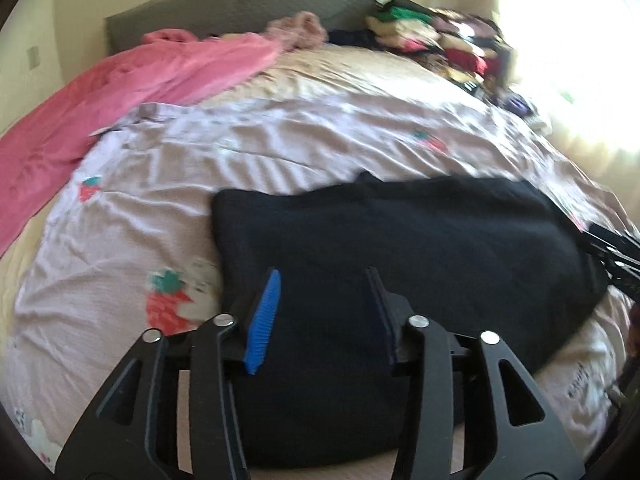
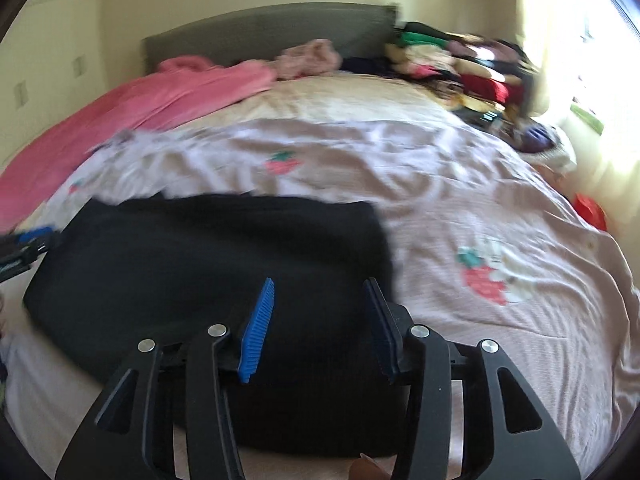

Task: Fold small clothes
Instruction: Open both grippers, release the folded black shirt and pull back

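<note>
Two hand-held grippers hover over a bed, their blue-padded jaws parted with nothing pinched between them: the left gripper (image 1: pixel 322 280) stands above the near left part of a black garment (image 1: pixel 400 248), the right gripper (image 2: pixel 320 288) above its near right part. The garment lies as a flat, roughly rectangular, folded-looking shape near the front edge of the bed, on a pale pink quilt (image 2: pixel 460 200) printed with strawberries. Each gripper shows at the edge of the other's view, beside the garment's outer ends. Beyond the garment the quilt gives way to a cream sheet (image 1: pixel 340 72). A pink blanket (image 1: pixel 120 92) runs along the left side toward a grey-green headboard (image 2: pixel 260 36). At the far right corner, by a bright window, sits a heap of mixed coloured clothes (image 1: pixel 440 40). Both views are blurred.
</note>
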Demonstrator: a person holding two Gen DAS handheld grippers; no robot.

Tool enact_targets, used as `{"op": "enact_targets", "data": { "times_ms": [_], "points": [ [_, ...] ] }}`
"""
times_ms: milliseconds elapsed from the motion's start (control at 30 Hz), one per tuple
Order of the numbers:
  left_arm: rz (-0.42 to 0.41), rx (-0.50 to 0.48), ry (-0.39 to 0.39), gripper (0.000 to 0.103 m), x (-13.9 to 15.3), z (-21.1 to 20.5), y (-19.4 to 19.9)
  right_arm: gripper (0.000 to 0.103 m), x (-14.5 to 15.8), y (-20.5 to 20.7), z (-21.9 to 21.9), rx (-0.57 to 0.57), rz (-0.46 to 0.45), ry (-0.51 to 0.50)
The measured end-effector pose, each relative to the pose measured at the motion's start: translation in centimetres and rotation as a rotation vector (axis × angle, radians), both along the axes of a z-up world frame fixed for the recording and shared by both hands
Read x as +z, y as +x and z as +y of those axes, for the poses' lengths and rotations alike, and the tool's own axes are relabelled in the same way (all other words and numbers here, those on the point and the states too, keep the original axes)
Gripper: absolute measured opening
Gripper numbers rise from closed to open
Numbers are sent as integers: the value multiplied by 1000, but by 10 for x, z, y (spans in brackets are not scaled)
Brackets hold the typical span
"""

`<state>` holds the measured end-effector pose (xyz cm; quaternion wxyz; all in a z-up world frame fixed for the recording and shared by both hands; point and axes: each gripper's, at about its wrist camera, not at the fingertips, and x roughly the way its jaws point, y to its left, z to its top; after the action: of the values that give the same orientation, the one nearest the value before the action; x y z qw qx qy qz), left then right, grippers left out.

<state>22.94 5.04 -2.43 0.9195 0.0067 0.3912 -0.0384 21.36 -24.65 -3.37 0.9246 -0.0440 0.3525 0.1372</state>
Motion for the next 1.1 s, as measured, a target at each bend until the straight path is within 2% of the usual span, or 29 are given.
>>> {"op": "enact_targets", "data": {
  "times_ms": [133,233,300,400,600,733,800,900,967,1100],
  "points": [
    [64,-53,34,47,-17,-23,-7,45,-6,-12,21,68,14,-36],
    [109,-40,76,50,-32,-26,-12,46,-18,-14,23,44,66,-98],
    [117,-27,38,51,-35,-19,-17,46,-28,-11,13,-6,118,-101],
    [119,-15,-18,52,-33,-8,-21,47,-36,-8,-9,-40,175,-2],
    [117,-12,-30,53,-32,-10,-24,49,-38,-11,-7,-48,166,-2],
    [118,-14,-35,59,-30,-10,-25,49,-36,-12,-9,-49,165,17],
    [118,-15,-31,60,-30,-11,-26,52,-36,-12,-9,-47,162,24],
    [118,-18,-37,65,-28,-11,-27,62,-32,-14,-9,-35,153,48],
    [117,-20,-39,67,-26,-12,-27,74,-29,-17,-7,-23,143,59],
    [117,-17,-30,72,-23,-14,-28,78,-24,-22,-4,-14,125,56]
  ]
}}
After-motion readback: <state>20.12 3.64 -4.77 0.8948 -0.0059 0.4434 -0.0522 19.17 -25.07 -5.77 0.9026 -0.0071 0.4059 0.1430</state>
